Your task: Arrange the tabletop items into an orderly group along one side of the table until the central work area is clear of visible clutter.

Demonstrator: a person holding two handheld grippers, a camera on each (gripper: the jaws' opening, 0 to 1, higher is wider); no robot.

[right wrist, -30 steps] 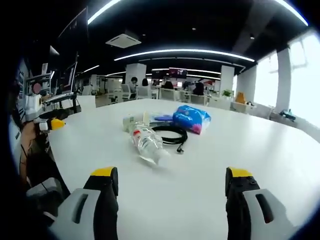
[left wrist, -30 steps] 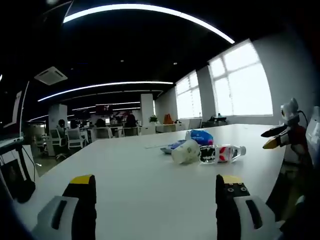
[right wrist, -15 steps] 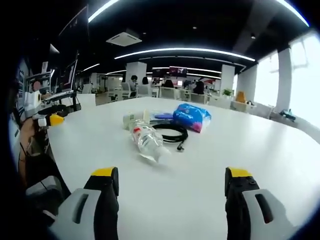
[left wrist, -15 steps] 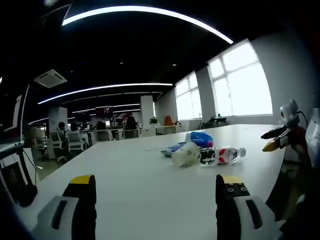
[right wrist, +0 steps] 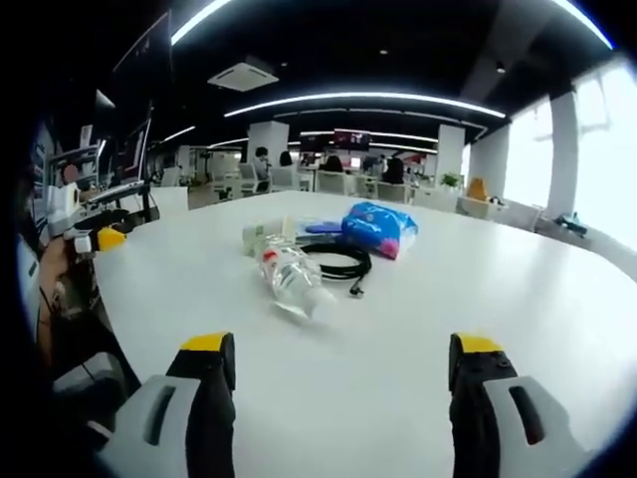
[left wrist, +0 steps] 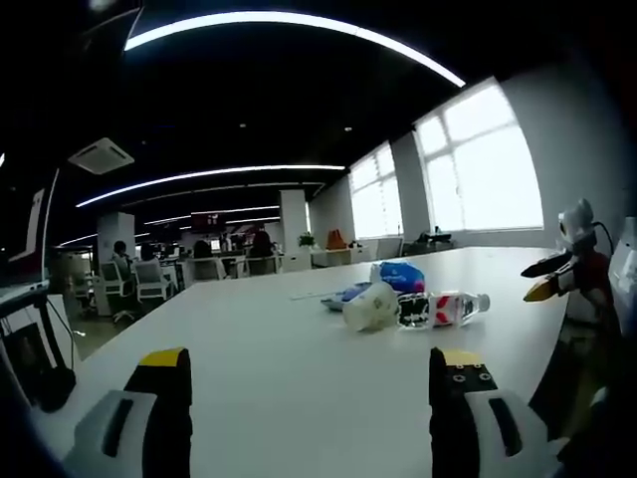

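Tidying has not begun: both grippers' jaws are apart, holding nothing. Next, reach for the bottle [right wrist: 289, 280] on the table [right wrist: 398, 339].

Clear bottle [right wrist: 289, 282] on side; black cable [right wrist: 336, 261], blue pack [right wrist: 377, 226], cup [left wrist: 369, 306] clustered.

White bench [right wrist: 518, 299]; clear bottle [right wrist: 287, 279] with red-and-white label; blue packet [right wrist: 378, 227] with white markings; black coiled cable [right wrist: 336, 262]; pale off-white cup [left wrist: 370, 305]; grey-and-black tongs [right wrist: 338, 373] tipped yellow, same on the other tongs [left wrist: 309, 373].
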